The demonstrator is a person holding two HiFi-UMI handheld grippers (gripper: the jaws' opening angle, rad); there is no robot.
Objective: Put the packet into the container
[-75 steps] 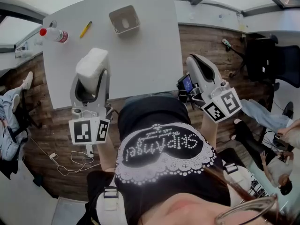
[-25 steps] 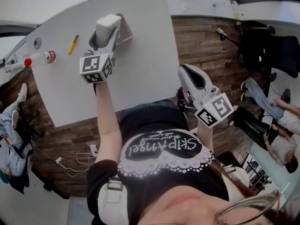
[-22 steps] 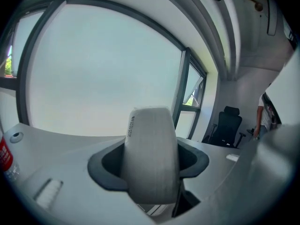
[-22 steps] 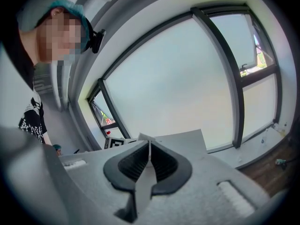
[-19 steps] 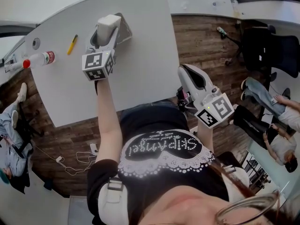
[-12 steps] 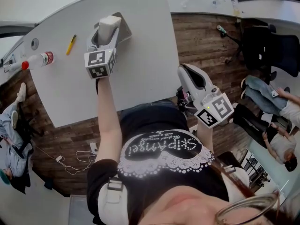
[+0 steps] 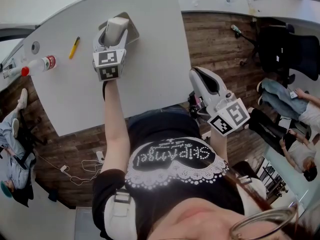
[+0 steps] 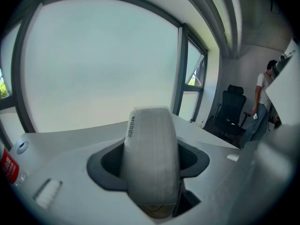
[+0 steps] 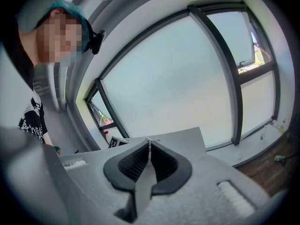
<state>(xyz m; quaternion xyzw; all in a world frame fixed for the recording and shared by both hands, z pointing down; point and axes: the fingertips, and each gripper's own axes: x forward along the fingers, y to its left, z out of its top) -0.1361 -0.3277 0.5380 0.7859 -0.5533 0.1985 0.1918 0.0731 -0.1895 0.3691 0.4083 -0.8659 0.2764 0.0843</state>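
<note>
Packet (image 8: 151, 158) — white, plump, date print along one edge; clamped upright between the jaws of the left gripper (image 7: 113, 34), at the far edge of the desk (image 7: 155, 69), seemingly right over the container (image 7: 133, 30). Step in hand, by judgement: lowering and release. Best done by centring over the opening, dipping below the rim, then parting the jaws fully and lifting straight out. Right gripper (image 9: 149, 161) — jaws together, empty, off the desk's near right corner. Bottle (image 7: 40, 64) and yellow pen (image 7: 74, 47) towards the far left corner. Container mostly hidden behind the left gripper; opening unseen, packet's depth against the rim impossible to tell.
</note>
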